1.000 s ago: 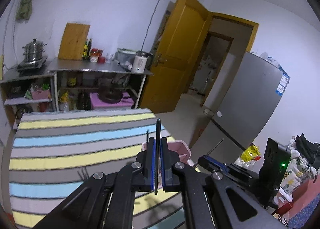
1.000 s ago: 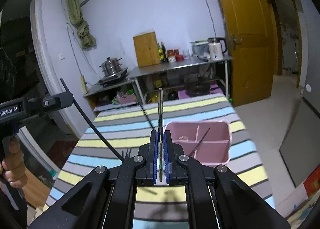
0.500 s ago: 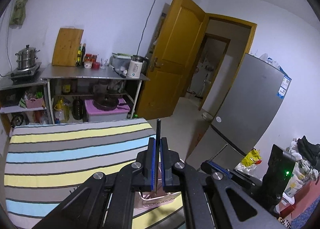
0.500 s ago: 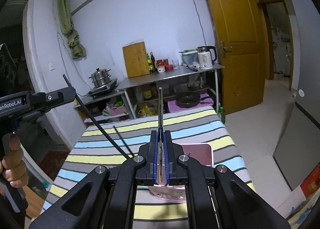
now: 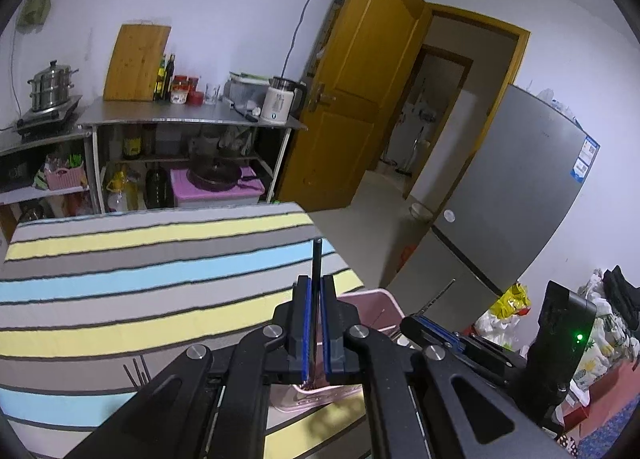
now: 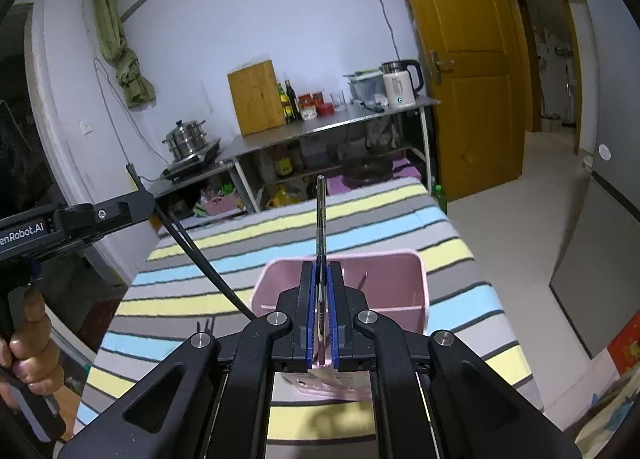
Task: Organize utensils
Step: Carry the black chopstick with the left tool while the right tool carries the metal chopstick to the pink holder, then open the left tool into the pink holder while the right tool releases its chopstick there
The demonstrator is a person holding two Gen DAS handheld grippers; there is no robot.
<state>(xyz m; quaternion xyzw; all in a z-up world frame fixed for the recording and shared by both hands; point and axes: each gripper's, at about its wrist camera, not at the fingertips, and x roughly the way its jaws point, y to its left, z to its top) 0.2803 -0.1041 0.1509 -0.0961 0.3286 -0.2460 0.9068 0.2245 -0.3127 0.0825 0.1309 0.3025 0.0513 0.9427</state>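
Two grippers pinched one utensil each: left gripper (image 5: 315, 323) a slim black chopstick (image 5: 317, 259), right gripper (image 6: 320, 311) a shiny metal-handled utensil (image 6: 321, 219), above one pink plastic divided caddy (image 6: 404, 271).

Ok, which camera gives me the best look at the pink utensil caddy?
Right wrist: the pink utensil caddy shows its rim and compartments beyond the jaws. In the left wrist view only a corner and a bottom edge show; the rest is hidden.
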